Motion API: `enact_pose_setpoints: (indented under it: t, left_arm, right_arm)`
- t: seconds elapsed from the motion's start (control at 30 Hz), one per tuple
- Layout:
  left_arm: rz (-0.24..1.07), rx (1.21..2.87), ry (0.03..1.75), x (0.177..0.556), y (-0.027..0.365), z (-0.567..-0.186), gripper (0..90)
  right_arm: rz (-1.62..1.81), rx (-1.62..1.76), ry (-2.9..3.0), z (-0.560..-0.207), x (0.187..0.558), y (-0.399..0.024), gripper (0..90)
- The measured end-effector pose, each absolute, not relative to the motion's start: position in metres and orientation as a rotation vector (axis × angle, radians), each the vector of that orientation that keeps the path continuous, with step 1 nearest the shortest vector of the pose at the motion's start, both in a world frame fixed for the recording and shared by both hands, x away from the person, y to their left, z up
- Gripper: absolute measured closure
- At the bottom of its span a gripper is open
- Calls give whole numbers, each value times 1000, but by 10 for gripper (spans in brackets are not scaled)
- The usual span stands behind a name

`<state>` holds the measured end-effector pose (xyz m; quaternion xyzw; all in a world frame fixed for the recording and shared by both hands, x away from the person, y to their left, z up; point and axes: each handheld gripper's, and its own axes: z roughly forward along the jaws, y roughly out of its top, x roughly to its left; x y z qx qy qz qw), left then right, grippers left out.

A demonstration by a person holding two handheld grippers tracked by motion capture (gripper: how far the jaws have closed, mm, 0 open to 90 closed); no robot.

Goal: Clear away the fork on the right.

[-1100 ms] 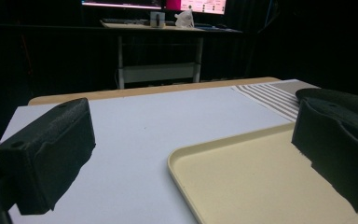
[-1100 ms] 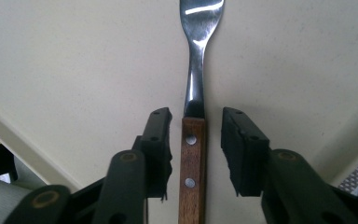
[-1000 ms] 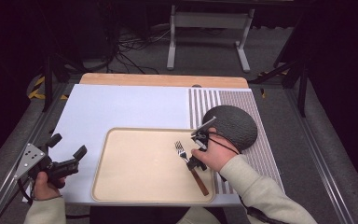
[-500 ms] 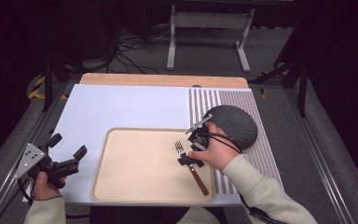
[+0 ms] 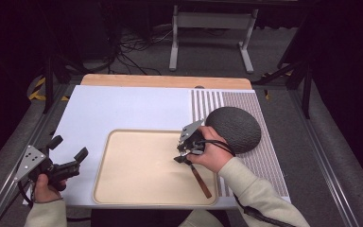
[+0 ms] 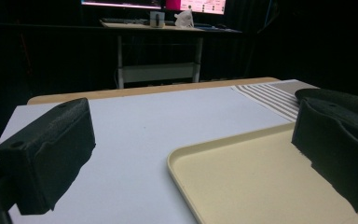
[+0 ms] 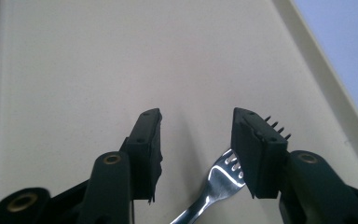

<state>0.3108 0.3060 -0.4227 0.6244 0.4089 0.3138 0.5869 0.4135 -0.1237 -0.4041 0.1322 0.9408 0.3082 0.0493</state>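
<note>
A fork [image 5: 199,179] with a brown handle lies on the beige tray [image 5: 142,165], its metal head under my right gripper [image 5: 182,156]. In the right gripper view the fork [image 7: 219,179] runs up between the jaws, and its tines pass beneath the right-hand jaw. My right gripper [image 7: 196,116] has just been closing but stands open, its pads off the metal. My left gripper [image 5: 68,147] rests open at the table's front left, beside the tray. The left gripper [image 6: 191,140] has nothing between its jaws.
A dark grey textured dome [image 5: 234,128] sits on the striped mat [image 5: 264,156] right of the tray, close behind my right hand. A white mat [image 5: 123,109] covers the table's middle. A desk frame [image 5: 208,28] stands beyond the far edge.
My right gripper has shifted slightly over the fork's head, so the tines no longer show in the high view. The left gripper has stayed put.
</note>
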Motion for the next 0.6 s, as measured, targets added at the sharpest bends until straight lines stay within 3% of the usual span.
enact_pose_setpoints:
  t: [0.27, 0.6]
  left_arm:
    - [733, 1453, 950, 311, 306, -423, 0]
    - [733, 1451, 949, 311, 306, -422, 0]
  right_arm:
    - [917, 292, 2912, -409, 421, -123, 894]
    - [907, 297, 2921, -421, 428, -122, 898]
